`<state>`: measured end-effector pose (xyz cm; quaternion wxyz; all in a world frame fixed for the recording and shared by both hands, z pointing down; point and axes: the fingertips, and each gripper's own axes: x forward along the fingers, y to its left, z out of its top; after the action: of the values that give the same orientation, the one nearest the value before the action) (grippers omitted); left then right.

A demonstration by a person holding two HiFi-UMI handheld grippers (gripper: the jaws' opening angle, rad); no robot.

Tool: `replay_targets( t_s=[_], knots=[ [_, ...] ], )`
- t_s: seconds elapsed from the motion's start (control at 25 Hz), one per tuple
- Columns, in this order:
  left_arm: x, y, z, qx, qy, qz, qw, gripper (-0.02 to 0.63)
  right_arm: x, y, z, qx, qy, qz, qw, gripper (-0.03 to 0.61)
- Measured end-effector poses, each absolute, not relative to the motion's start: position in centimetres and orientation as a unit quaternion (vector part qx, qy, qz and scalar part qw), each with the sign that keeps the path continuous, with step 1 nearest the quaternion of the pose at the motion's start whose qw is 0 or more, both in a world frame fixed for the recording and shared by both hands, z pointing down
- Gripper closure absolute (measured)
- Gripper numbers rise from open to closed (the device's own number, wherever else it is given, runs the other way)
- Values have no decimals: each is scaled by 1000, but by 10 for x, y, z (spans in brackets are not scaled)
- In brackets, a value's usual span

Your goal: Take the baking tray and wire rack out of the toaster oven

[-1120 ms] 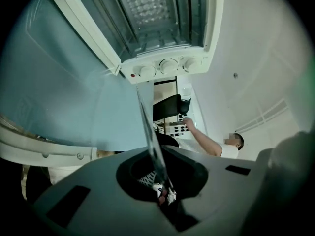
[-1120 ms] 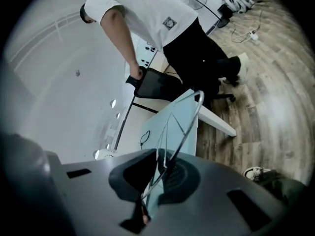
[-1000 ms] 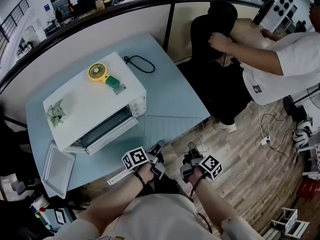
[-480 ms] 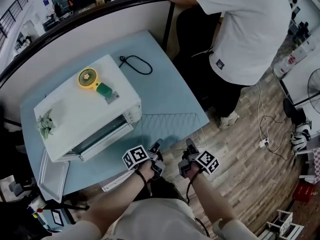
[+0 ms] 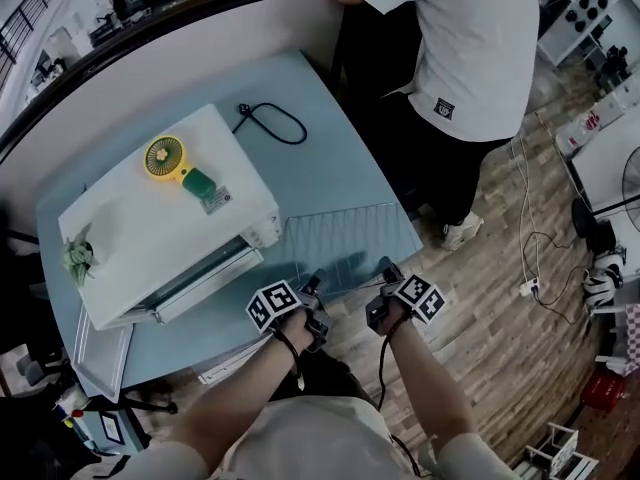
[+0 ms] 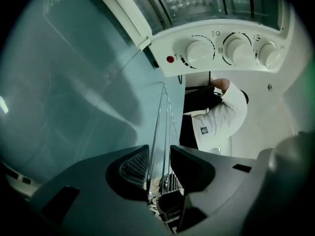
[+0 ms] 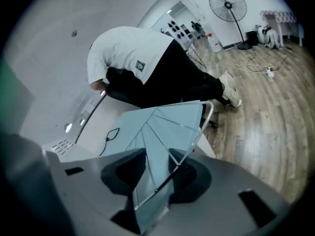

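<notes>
Wire rack [image 5: 335, 240] lies at the counter's [image 5: 330, 178] near edge; left hand-held gripper [image 5: 312, 288] and right hand-held gripper [image 5: 385, 270], jaws just spread, straddle its rim: withdraw straight.

No word, brand name or number is legible in any view. The following marks are present.

- Left tool [image 5: 312, 288]: the left cube [image 5: 272, 304] carries black-and-white square coded patterns, with no lettering.
- Right tool [image 5: 386, 273]: the right cube [image 5: 419, 298] carries the same kind of pattern.
- Toaster oven [image 5: 160, 223], control panel: scale ticks ring the three knobs [image 6: 237, 48], and small symbols [image 6: 212, 33] stand beside them. All are too small to read.
- Hand fan [image 5: 180, 163] on the oven top: a pale label [image 5: 214, 200] sits at the handle end, print unreadable.
- Person at the far right of the counter [image 5: 330, 183]: a small dark patch [image 5: 440, 109] sits on the white shirt [image 5: 480, 38], print unreadable.
</notes>
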<state>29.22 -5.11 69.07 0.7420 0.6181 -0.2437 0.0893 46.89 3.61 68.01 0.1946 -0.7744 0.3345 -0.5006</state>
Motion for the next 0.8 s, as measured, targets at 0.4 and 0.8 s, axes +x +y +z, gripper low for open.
replay_targets(
  t_s=[0.4,0.8],
  knots=[
    [283,-70,696,632,-266,92,722,368,490,35,701,-781,285,-548,91,321],
    [285,-84,692,649,-268,88,706,314,491,41,734,-780,238,-578,30,164]
  ],
)
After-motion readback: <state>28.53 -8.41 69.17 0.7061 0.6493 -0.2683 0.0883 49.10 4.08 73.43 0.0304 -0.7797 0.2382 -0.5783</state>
